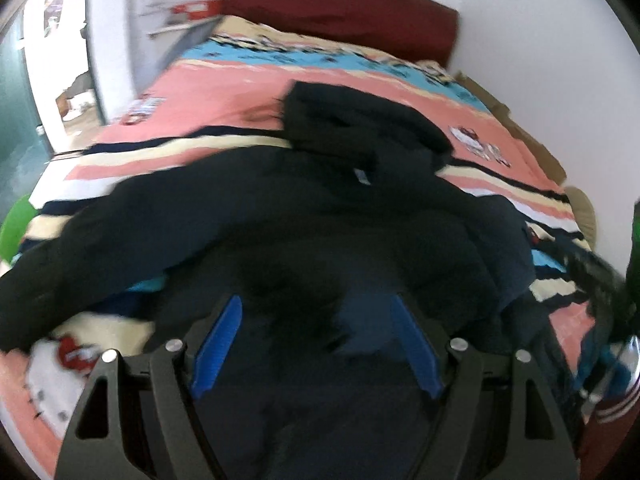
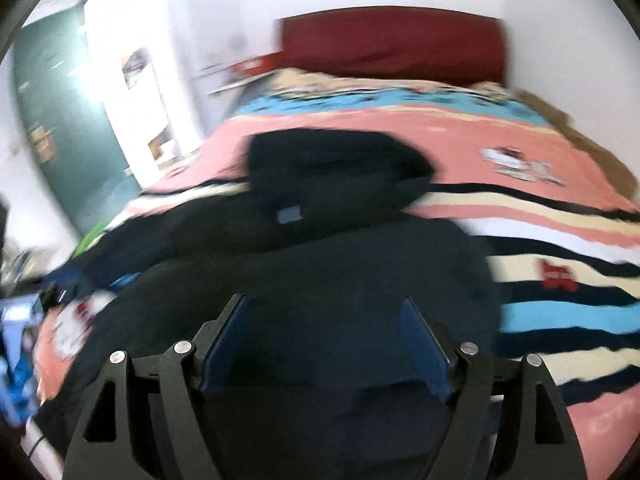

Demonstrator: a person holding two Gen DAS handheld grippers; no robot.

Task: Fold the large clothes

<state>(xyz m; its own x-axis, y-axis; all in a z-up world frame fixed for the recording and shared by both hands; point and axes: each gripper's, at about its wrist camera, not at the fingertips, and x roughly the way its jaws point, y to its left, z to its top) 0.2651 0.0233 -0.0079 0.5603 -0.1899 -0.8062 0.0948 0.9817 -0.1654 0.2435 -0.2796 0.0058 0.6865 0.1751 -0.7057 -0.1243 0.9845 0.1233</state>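
Dark jacket (image 1: 304, 216): matt black cloth, soft and puffy, small pale fabric label at the collar, 12 o'clock from the left gripper (image 1: 316, 312). Bedspread (image 1: 224, 92): printed matt cloth, pink, cream and blue stripes. Headboard (image 1: 344, 8): dark red, matt, looks upholstered. Gripper frames: matt black plastic with shiny metal pins; right gripper (image 2: 326, 316) pads: blue, ribbed, rubbery. Both views blurred.

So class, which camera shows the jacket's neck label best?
The right wrist view: the label sits nearer centre and looks larger. The left wrist view shows it smaller and blurrier on the jacket.
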